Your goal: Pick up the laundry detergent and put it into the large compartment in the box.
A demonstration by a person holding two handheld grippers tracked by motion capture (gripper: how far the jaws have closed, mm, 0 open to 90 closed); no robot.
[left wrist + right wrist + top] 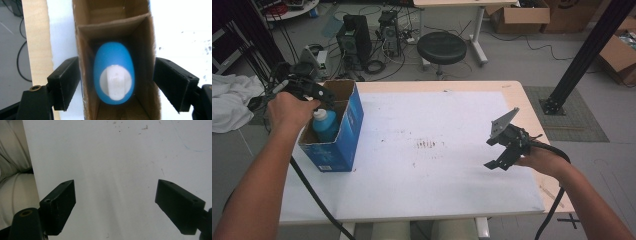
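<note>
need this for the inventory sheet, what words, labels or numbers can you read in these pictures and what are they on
None can be read.
blue box: small pale marks low on its side, too blurred to read.
blue bottle: no label visible.
cardboard boxes on the floor: no legible print.

Cardboard, plastic and a matt tabletop

The blue-printed cardboard box (343, 131) shows raw brown, fibrous inner walls; inside it the smooth blue plastic bottle (114, 67) carries a matt white plastic cap (115, 83). Beside the box, the white matt table sheet (432, 170) looks scuffed, edged in pale wood.
</note>
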